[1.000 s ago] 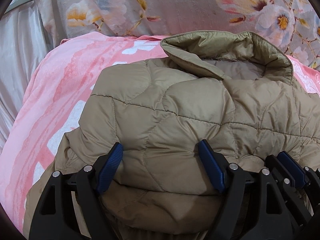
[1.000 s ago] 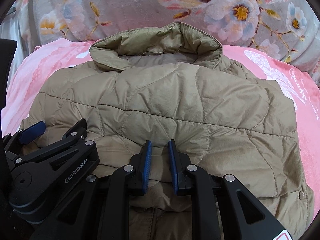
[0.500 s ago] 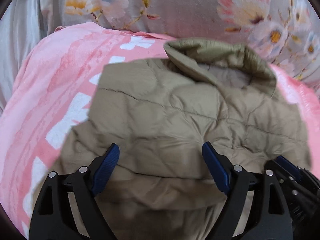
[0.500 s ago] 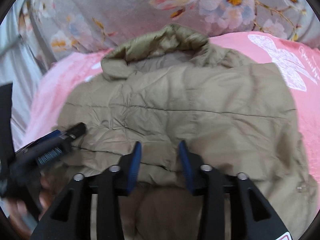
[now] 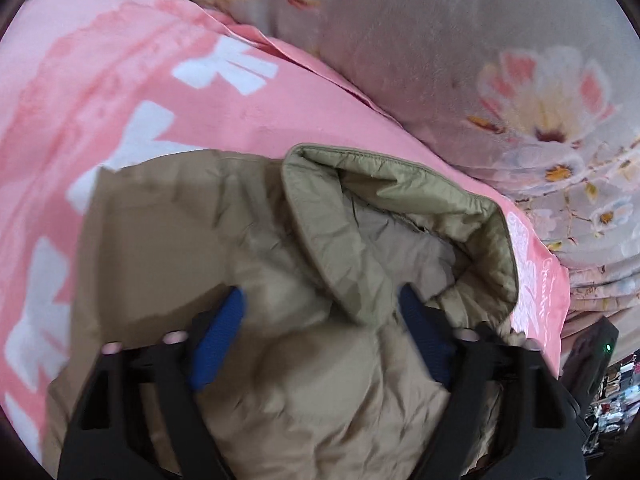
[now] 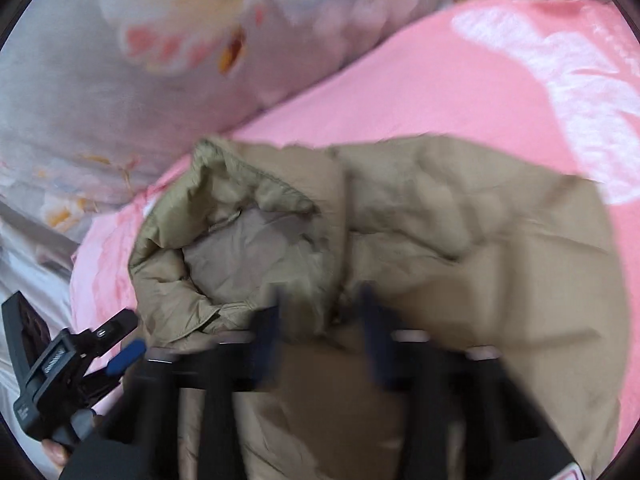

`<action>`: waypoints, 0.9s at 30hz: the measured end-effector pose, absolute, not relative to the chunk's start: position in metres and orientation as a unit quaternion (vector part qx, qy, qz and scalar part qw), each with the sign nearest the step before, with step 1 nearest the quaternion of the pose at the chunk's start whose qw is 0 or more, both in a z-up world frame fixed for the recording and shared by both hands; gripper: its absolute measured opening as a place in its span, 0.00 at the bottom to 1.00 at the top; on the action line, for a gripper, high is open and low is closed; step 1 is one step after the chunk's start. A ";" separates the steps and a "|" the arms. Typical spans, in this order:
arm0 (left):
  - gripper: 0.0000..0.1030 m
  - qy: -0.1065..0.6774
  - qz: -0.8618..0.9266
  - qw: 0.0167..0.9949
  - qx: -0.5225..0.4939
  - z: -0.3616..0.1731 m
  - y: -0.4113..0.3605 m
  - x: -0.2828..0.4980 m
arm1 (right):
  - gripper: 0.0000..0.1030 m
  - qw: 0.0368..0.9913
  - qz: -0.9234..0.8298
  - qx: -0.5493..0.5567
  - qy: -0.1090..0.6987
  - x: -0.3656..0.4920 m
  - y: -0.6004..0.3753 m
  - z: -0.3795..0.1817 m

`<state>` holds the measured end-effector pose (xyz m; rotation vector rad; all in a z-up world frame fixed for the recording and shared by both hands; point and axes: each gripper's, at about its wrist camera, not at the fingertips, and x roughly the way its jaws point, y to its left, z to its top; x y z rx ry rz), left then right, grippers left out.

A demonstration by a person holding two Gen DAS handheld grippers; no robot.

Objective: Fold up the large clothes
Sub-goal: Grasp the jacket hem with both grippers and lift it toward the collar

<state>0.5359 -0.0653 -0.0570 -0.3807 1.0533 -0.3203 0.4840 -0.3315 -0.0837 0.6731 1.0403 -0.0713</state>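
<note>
In the left wrist view, the tan quilted jacket lies puffy and creased on the pink blanket, its olive-lined collar standing open at the far right; the left gripper is spread wide above it. In the blurred right wrist view, the jacket fills the near middle, collar at left, and the right gripper is spread, holding nothing.
</note>
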 end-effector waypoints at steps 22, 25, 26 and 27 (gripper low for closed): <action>0.04 0.425 -0.149 0.891 -0.055 -0.105 -0.078 0.493 | 0.01 0.886 -0.058 0.153 0.433 0.451 -0.302 -0.106; 0.04 0.418 -0.146 0.895 -0.049 -0.107 -0.079 0.493 | 0.00 0.887 -0.061 0.149 0.433 0.453 -0.302 -0.108; 0.04 0.417 -0.145 0.896 -0.047 -0.107 -0.080 0.493 | 0.00 0.886 -0.062 0.149 0.434 0.453 -0.302 -0.108; 0.04 0.416 -0.144 0.897 -0.043 -0.107 -0.081 0.493 | 0.00 0.886 -0.063 0.149 0.434 0.454 -0.302 -0.108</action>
